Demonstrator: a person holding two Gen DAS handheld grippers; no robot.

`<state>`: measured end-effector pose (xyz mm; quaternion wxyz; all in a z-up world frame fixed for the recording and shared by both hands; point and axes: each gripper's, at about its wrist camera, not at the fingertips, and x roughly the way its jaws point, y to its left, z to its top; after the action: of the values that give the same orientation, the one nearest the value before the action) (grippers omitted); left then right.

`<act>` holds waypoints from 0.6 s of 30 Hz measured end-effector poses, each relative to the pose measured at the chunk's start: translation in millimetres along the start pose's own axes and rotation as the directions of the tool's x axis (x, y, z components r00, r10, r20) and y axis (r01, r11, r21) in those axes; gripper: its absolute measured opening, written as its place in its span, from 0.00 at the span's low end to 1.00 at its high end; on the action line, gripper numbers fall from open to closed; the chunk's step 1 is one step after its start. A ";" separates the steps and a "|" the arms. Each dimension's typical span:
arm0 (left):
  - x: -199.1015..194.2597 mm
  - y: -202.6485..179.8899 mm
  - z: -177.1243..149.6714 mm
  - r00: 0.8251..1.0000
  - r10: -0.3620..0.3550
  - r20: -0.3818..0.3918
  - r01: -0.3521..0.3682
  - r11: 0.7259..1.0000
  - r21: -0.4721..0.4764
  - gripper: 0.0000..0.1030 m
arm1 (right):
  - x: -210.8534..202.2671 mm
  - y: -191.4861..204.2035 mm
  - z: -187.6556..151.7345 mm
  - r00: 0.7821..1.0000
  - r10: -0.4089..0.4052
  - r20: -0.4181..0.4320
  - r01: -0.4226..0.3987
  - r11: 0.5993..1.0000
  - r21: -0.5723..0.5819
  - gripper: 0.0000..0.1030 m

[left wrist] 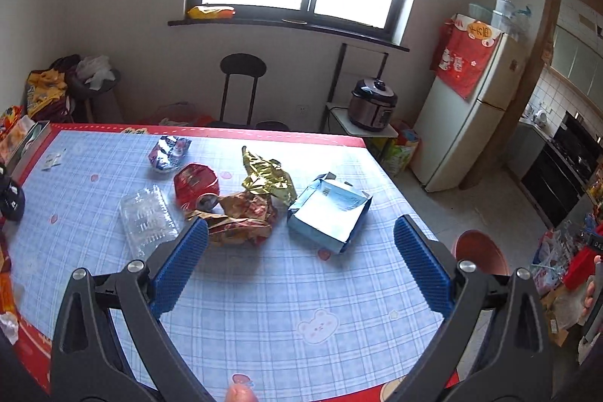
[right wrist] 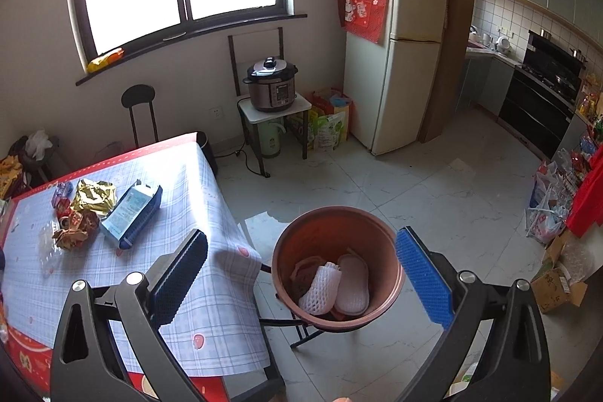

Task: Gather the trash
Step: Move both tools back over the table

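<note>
Trash lies in a cluster on the blue checked tablecloth (left wrist: 264, 289): a torn blue carton (left wrist: 328, 210), gold foil (left wrist: 269, 178), a crumpled red-brown wrapper (left wrist: 241, 217), a crushed red can (left wrist: 196, 185), a clear plastic tray (left wrist: 147, 217) and a purple-white packet (left wrist: 167, 153). My left gripper (left wrist: 301, 243) hovers open over the table, just short of the wrapper and carton. My right gripper (right wrist: 301, 259) is open above the brown bin (right wrist: 335, 225) beside the table. In the bin lie a white foam net (right wrist: 320, 285) and a pale pad (right wrist: 352, 283). The carton (right wrist: 130, 210) and foil (right wrist: 94, 194) also show in the right wrist view.
The bin (left wrist: 480, 251) sits on a low stand off the table's right edge. A black stool (left wrist: 243, 64), a pressure cooker (right wrist: 271, 83) on a small table and a fridge (right wrist: 399, 55) stand beyond. Bags and boxes (right wrist: 554, 274) clutter the floor at right.
</note>
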<state>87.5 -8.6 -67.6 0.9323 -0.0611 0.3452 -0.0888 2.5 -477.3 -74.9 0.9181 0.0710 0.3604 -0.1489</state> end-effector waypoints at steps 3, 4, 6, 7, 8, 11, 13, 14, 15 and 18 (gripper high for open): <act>-3.4 30.6 -8.0 1.000 0.009 -0.015 -0.010 0.999 -0.045 0.95 | 3.0 26.7 2.7 1.000 0.005 -0.010 -0.005 1.000 -0.014 0.95; -3.6 41.4 -9.9 1.000 0.014 -0.021 -0.015 0.998 -0.055 0.95 | 4.7 35.3 3.6 1.000 0.010 -0.015 -0.010 1.000 -0.015 0.95; -4.4 60.8 -12.5 0.999 0.023 -0.032 -0.026 0.997 -0.067 0.95 | 7.8 55.1 5.5 0.999 0.024 -0.025 -0.025 1.000 -0.016 0.95; -5.0 69.7 -13.6 0.999 0.027 -0.035 -0.030 0.997 -0.073 0.95 | 9.5 64.8 5.7 0.999 0.031 -0.029 -0.032 0.999 -0.020 0.95; -5.6 80.0 -13.9 0.999 0.030 -0.037 -0.033 0.996 -0.080 0.95 | 11.1 75.2 5.7 0.999 0.036 -0.032 -0.037 0.999 -0.026 0.95; -9.0 110.2 -12.9 0.999 0.042 -0.034 -0.045 0.993 -0.104 0.95 | 15.7 110.2 7.2 0.998 0.042 -0.043 -0.044 0.997 -0.057 0.95; -10.4 131.2 -12.1 0.998 0.048 -0.031 -0.052 0.991 -0.120 0.95 | 19.0 134.2 7.8 0.998 0.048 -0.052 -0.052 0.996 -0.078 0.95; -10.3 141.2 -11.9 0.998 0.048 -0.032 -0.051 0.991 -0.126 0.95 | 21.0 146.1 8.0 0.997 0.049 -0.058 -0.054 0.995 -0.087 0.95; -10.4 151.3 -11.5 0.999 0.044 -0.030 -0.048 0.990 -0.131 0.95 | 23.2 158.0 8.4 0.997 0.052 -0.065 -0.058 0.994 -0.098 0.95; -9.5 179.5 -11.0 0.999 0.044 -0.020 -0.046 0.990 -0.131 0.95 | 28.9 194.4 7.1 0.995 0.066 -0.078 -0.075 0.988 -0.131 0.95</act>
<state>95.4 168.1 -101.4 0.9251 -0.1139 0.3593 -0.0453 90.3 -301.6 -85.0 0.9116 0.0273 0.4004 -0.0891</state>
